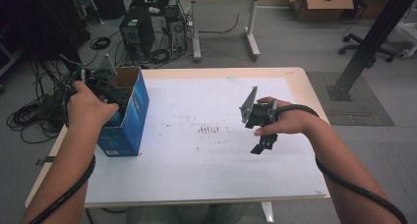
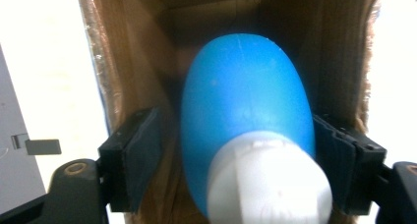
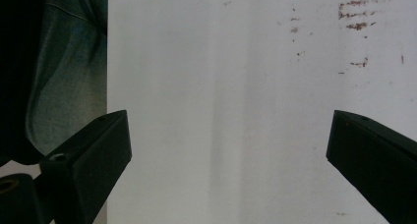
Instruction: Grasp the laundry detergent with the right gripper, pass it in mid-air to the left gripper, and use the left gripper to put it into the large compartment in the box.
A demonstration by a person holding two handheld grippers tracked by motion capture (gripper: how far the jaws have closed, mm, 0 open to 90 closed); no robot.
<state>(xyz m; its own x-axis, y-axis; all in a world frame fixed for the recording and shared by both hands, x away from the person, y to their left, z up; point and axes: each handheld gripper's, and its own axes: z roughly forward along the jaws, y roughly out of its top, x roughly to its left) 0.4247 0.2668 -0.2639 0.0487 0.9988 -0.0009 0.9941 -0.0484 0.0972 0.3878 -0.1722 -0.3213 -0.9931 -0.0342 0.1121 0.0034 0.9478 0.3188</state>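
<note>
An open blue carton (image 1: pixel 129 120) stands upright at the left edge of the white table (image 1: pixel 206 177). My left gripper (image 1: pixel 109 97) reaches down into its open top. In the left gripper view a blue bottle (image 2: pixel 246 101) with a white cap (image 2: pixel 268 184) sits inside the brown cardboard walls (image 2: pixel 140 62), between my left gripper's (image 2: pixel 236 160) jaws. The left pad stands clear of the bottle and the right pad is at its side, so the jaws are open. My right gripper (image 1: pixel 260 144) hovers over the table's right half, open (image 3: pixel 226 150) and with nothing between its jaws.
Faint reddish marks (image 1: pixel 211 129) stain the table's middle. Beyond the far edge on the floor are computer towers (image 1: pixel 137 32), tangled cables (image 1: pixel 29 116), a desk's legs (image 1: pixel 251 32), a cardboard box (image 1: pixel 319 5) and a slanted black post (image 1: pixel 369 42).
</note>
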